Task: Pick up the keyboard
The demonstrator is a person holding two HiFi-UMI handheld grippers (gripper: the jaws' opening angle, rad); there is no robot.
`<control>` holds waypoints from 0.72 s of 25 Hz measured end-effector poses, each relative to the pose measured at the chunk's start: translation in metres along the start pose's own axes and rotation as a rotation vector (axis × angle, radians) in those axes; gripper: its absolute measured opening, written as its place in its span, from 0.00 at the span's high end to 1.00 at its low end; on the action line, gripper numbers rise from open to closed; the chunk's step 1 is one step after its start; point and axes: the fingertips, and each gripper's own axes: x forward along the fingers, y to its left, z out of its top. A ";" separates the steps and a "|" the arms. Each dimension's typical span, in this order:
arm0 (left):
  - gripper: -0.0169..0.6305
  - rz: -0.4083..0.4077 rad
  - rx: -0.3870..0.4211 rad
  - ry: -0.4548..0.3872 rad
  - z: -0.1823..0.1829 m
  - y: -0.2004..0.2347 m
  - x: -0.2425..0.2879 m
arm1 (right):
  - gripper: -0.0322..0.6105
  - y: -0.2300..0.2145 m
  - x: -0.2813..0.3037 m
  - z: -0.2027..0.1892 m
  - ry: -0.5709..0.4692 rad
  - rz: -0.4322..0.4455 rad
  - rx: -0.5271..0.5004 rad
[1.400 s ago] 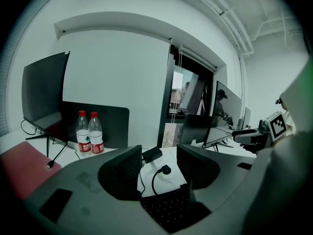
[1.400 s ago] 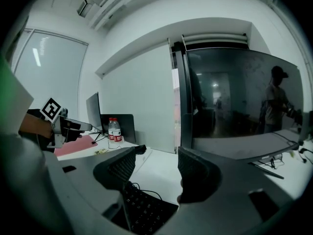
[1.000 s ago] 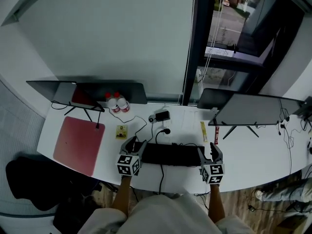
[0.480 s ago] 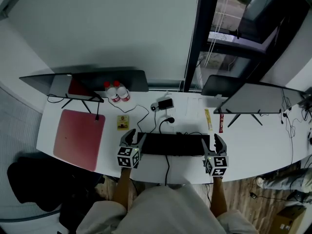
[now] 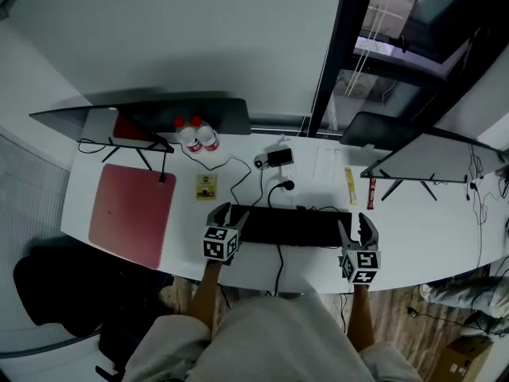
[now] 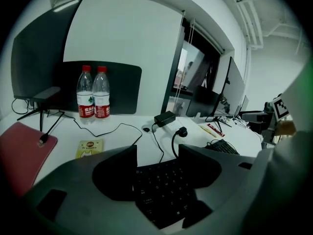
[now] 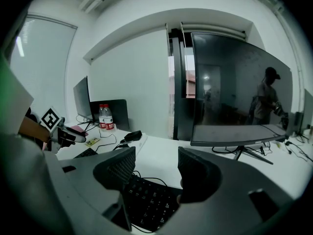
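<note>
At the front edge of the white desk (image 5: pixel 445 245), seen from the head view, the black keyboard (image 5: pixel 290 227) lies flat with a gripper at each end. The left gripper (image 5: pixel 229 213) is at its left end and the right gripper (image 5: pixel 357 228) at its right end, as they were 1 second ago. The whole desk now sits further right in the picture. Behind the keyboard are a red pad (image 5: pixel 131 213), 2 bottles (image 5: pixel 199 138), a yellow card (image 5: pixel 206 186), a power adapter (image 5: pixel 280 157) and 2 monitors (image 5: pixel 437 157).

The left gripper view shows what the head view cannot. The tongs are released, their jaws have just been opening, and the keyboard's left end lies in the gap with no pad pressing on it. This view also shows the red caps and labels of the 2 bottles and a cable running from the adapter to the keys. The right gripper's marker cube shows at the far right.

In the right gripper view those jaws are also apart. The keyboard's right end lies low between them, and I cannot see either pad pressing on it. Only this view shows the big monitor face-on, with a person reflected in its dark screen.
</note>
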 end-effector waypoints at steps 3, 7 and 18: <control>0.57 -0.004 -0.024 0.042 -0.014 0.005 0.005 | 0.55 0.001 0.000 -0.002 0.010 -0.001 -0.003; 0.55 0.005 -0.045 0.082 -0.030 0.010 0.012 | 0.55 0.000 0.002 -0.003 0.021 -0.005 -0.008; 0.50 -0.002 -0.143 0.167 -0.064 0.022 0.030 | 0.56 0.002 0.004 -0.001 0.024 -0.007 -0.010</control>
